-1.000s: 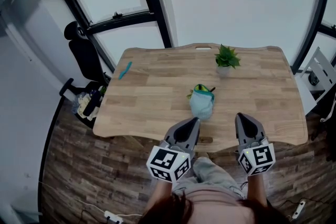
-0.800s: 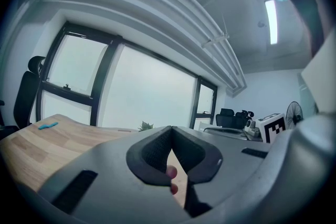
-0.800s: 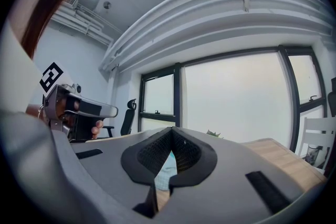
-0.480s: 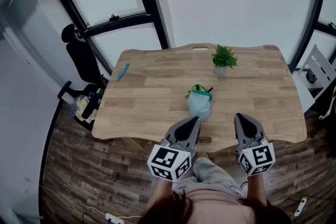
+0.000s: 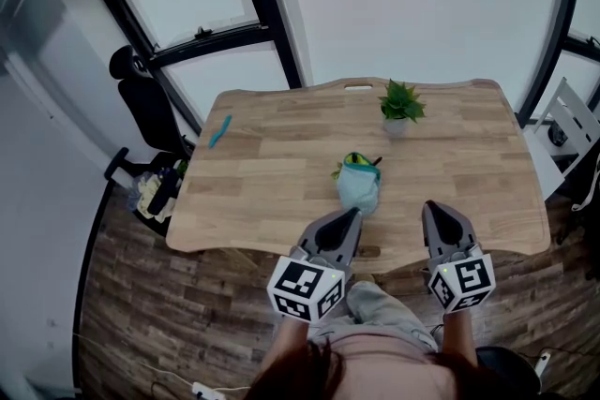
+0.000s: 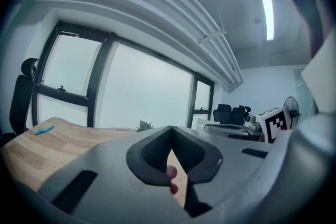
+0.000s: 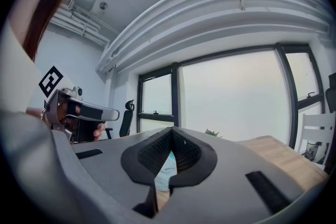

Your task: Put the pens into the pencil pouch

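Wood is what the table [image 5: 281,192] is made of, and the light blue pencil pouch [image 5: 359,186] lies on it near the middle of the head view, a little below the small green plant [image 5: 401,102]. The pouch's top end has green and yellow on it and points up the frame. Something thin and dark pokes out there (maybe pens, but it is too small to tell). One blue-green pen [image 5: 220,130] lies alone, well apart from the pouch, near the table's left edge. Both tools hang at the bottom edge of the table, close to the person. The left gripper [image 5: 351,215] has its jaws pressed together with nothing between them, and its tip is just below the pouch. The right gripper [image 5: 429,206] is closed too and holds nothing; in the right gripper view the pouch shows only behind the jaws. I think the job is at the step of going for the lone pen. The next move likely needs the left gripper to open, reach up and left to the pen, and close on it. The pouch mouth may need holding open too.
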A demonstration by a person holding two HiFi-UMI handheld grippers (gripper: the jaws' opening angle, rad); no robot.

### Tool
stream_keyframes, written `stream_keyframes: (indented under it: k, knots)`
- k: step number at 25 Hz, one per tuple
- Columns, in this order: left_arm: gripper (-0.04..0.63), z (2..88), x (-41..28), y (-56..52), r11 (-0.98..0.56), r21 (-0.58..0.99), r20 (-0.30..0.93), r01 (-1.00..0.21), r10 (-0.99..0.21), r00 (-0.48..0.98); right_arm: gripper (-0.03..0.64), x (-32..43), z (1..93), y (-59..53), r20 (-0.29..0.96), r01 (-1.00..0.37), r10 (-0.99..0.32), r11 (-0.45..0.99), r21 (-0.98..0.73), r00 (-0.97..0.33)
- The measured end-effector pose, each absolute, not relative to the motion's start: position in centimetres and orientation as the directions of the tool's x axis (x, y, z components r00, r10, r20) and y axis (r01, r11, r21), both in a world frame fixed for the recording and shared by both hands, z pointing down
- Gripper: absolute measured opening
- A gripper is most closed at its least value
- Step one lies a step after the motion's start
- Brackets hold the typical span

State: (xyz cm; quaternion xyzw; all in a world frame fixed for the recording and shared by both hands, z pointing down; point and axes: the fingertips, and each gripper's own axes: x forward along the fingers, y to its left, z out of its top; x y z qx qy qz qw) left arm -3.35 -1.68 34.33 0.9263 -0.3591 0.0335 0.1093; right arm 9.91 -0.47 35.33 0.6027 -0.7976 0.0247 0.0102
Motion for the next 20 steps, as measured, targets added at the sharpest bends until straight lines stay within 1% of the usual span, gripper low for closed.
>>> stream_keyframes:
  k: [7, 20]
  knots:
    - [-0.002, 34.4, -3.3, -2.7, -0.719, 0.165, 0.144, -0.675, -0.659, 0.738, -0.002, 9.7, 35.1, -1.8, 0.030, -0.958, -0.959, 0.280, -0.058, -0.282]
    - [-0.002, 35.3, -3.3, -5.0, -0.709, 0.200, 0.155, -0.676, -0.658, 0.737, -0.002, 9.1, 35.4, -4.2, 0.048, -0.955, -0.955, 0.288, -0.068, -0.292]
